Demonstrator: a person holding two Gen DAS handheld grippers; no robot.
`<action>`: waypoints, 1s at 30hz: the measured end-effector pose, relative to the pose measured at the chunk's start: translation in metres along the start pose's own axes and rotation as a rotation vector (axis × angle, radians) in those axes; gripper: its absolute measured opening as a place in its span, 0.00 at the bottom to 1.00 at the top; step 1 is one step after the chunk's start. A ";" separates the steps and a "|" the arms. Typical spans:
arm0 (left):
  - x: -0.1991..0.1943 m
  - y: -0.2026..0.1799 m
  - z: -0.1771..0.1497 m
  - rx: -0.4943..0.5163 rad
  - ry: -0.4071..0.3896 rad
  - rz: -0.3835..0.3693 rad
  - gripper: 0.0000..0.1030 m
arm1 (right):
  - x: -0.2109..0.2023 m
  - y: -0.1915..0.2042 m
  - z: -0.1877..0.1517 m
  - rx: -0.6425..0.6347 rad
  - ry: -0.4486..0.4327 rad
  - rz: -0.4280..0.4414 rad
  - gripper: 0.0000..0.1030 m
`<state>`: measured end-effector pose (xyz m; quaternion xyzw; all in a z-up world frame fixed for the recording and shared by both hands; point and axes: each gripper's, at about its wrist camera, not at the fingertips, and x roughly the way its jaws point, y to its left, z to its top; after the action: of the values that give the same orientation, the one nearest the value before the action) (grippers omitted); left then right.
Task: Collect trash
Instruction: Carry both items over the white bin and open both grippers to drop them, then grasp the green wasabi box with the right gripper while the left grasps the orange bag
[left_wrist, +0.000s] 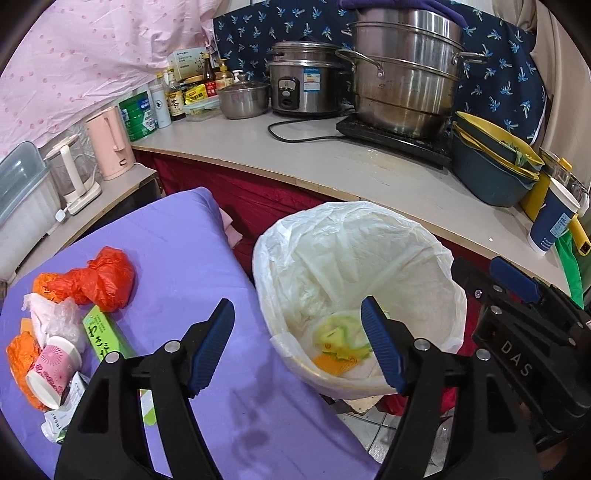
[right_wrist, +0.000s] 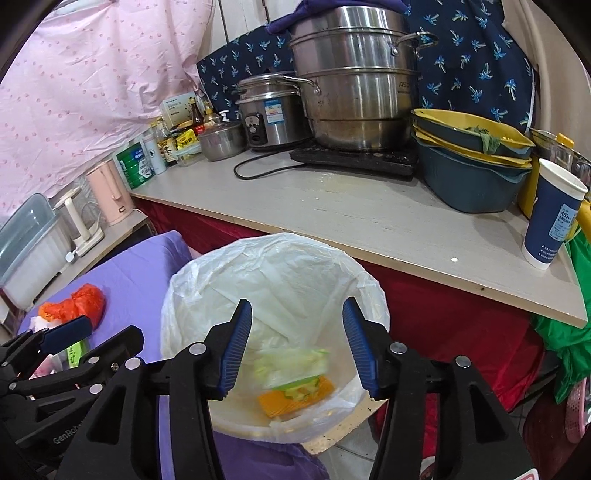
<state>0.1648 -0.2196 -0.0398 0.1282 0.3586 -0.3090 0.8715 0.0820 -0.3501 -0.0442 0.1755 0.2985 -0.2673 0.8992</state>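
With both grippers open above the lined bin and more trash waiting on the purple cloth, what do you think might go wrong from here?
1. The red plastic bag and the clear one are soft and crumpled, so the left hand-held gripper may pinch only a fold and drop them.
2. The pink paper cup lies on its side and might roll or crush.
3. The bin liner sits loosely over the rim; a passing gripper could snag it.
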 end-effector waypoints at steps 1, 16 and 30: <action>-0.003 0.003 -0.001 -0.004 -0.004 0.006 0.66 | -0.003 0.004 0.000 -0.006 -0.004 0.004 0.52; -0.058 0.079 -0.025 -0.110 -0.057 0.127 0.69 | -0.042 0.084 -0.006 -0.117 -0.046 0.105 0.64; -0.104 0.199 -0.077 -0.281 -0.035 0.329 0.85 | -0.049 0.181 -0.039 -0.230 0.009 0.238 0.68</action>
<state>0.1911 0.0152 -0.0211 0.0571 0.3571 -0.1116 0.9256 0.1374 -0.1696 -0.0151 0.1065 0.3082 -0.1222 0.9374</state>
